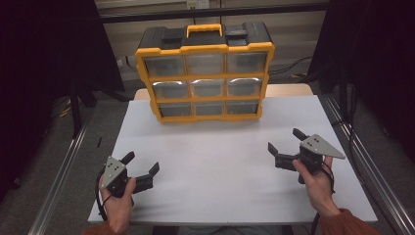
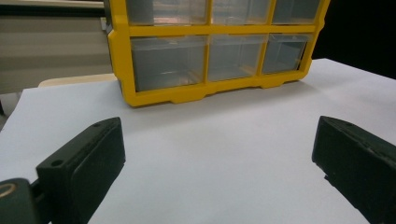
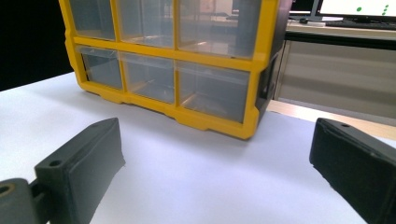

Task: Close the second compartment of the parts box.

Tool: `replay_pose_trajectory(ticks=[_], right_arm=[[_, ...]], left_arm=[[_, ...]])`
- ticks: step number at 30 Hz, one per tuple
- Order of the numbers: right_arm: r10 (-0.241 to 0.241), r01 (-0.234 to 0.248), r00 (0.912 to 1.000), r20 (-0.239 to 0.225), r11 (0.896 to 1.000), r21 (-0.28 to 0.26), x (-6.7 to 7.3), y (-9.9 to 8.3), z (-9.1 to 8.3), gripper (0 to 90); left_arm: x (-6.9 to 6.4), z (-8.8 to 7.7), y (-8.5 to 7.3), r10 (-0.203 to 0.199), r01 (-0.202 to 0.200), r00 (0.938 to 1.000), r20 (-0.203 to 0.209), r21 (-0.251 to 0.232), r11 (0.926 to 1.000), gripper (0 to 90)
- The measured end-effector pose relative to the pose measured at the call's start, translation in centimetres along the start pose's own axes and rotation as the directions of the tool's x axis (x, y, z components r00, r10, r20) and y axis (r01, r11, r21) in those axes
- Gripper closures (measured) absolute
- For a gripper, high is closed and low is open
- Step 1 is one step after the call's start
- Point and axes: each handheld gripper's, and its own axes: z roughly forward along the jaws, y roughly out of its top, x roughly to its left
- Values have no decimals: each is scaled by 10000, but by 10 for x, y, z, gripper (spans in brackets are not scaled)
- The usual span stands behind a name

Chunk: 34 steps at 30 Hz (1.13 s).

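White table [image 1: 220,166] holds one yellow-black organizer [image 1: 205,73] at far edge, nine clear drawers, three rows of three. Two grippers near front: left gripper [image 1: 143,166], right gripper [image 1: 284,141], jaws spread wide, both empty.

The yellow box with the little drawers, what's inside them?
The drawers of the yellow box are see-through, and the ones seen up close, in the two lower rows, look empty. The top row is too glary to tell.

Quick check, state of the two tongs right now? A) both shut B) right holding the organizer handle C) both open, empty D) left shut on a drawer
C: the left tongs and right tongs both hover with jaws spread wide over the white table, short of the yellow-framed plastic drawer organizer, nothing between them.
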Motion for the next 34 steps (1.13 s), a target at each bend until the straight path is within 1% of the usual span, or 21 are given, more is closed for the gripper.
replay_pose_trajectory(ticks=[1, 4, 6, 10, 12, 13, 14, 15, 16, 17, 21, 22, 23, 25, 26, 27, 28, 29, 32, 33, 34], right_arm=[[-26, 26, 10000, 65, 10000, -3, -1, -1, -3, 24], [86, -86, 9998, 161, 10000, -51, -5, -5, -11, 25], [52, -52, 9997, 256, 10000, -9, -6, -7, -17, 30], [-11, 9, 9993, 377, 10000, 64, -7, -12, -29, 29], [-53, 51, 9992, 396, 10000, 59, -9, -14, -32, 29], [-12, 10, 9988, 488, 10000, 51, -9, -15, -35, 28], [-12, 5, 9986, 532, 9999, 122, -12, -17, -40, 28], [-40, 34, 9983, 578, 9999, 114, -13, -18, -42, 28], [-61, 53, 9976, 687, 9999, 117, -15, -21, -45, 25], [-67, 51, 9972, 742, 9998, 214, -16, -24, -48, 24], [254, -289, 9949, 980, 9990, 340, -20, -31, -55, 17], [289, -333, 9953, 921, 9984, 464, -21, -34, -58, 15], [371, -423, 9948, 953, 9977, 536, -21, -34, -59, 14], [428, -486, 9932, 1083, 9975, 509, -23, -35, -64, 11], [416, -475, 9934, 1065, 9975, 533, -25, -36, -67, 7], [486, -541, 9927, 1104, 9974, 472, -26, -36, -67, 6], [668, -711, 9904, 1207, 9970, 315, -28, -35, -67, 9], [643, -682, 9903, 1228, 9973, 278, -28, -35, -67, 9], [583, -626, 9912, 1189, 9975, 327, -28, -35, -63, 11], [559, -605, 9916, 1163, 9975, 366, -27, -35, -63, 11], [519, -561, 9931, 1053, 9977, 378, -26, -35, -61, 10]], left_arm=[[0, 0, 0, 116, -116, 9999, -2, 30, 9999, 27], [-1, 1, 0, 15, -15, 9999, 153, -19, 10000, 27], [-1, 1, 0, 5, -4, 9997, 230, -41, 10000, 27], [0, 0, 0, 12, -12, 9999, 117, -11, 10000, 27], [0, 0, -1, 7, -6, 9999, 146, -24, 10000, 27], [1, -2, 0, 151, -152, 9996, 228, 61, 9999, 27], [1, -2, 0, 169, -170, 9996, 214, 52, 9998, 28], [1, -2, 0, 209, -209, 9995, 247, 25, 9998, 27], [1, -2, 0, 205, -206, 9994, 278, 26, 9998, 27], [0, -1, 0, 35, -32, 9996, 284, -109, 9999, 27], [0, -3, 0, 45, -43, 9999, 125, -115, 9999, 25], [0, -3, 0, 85, -84, 9999, 119, -70, 9999, 25], [1, -4, 0, 143, -140, 9997, 214, -100, 9999, 25], [1, -4, 0, 142, -141, 9997, 204, -87, 9999, 25], [1, -4, 0, 191, -190, 9996, 189, -35, 9998, 25], [0, -3, 0, -55, 60, 9996, 262, -180, 9998, 25], [0, -3, 0, -71, 76, 9996, 288, -176, 9998, 25], [0, -4, 0, 158, -157, 9995, 264, -54, 9999, 25], [0, -1, 0, 9, -9, 9991, 417, 5, 10000, 19], [-1, 1, -1, -117, 116, 9986, 506, 23, 9999, 19], [0, 2, -1, 34, -46, 9986, 520, 236, 9997, 19]])
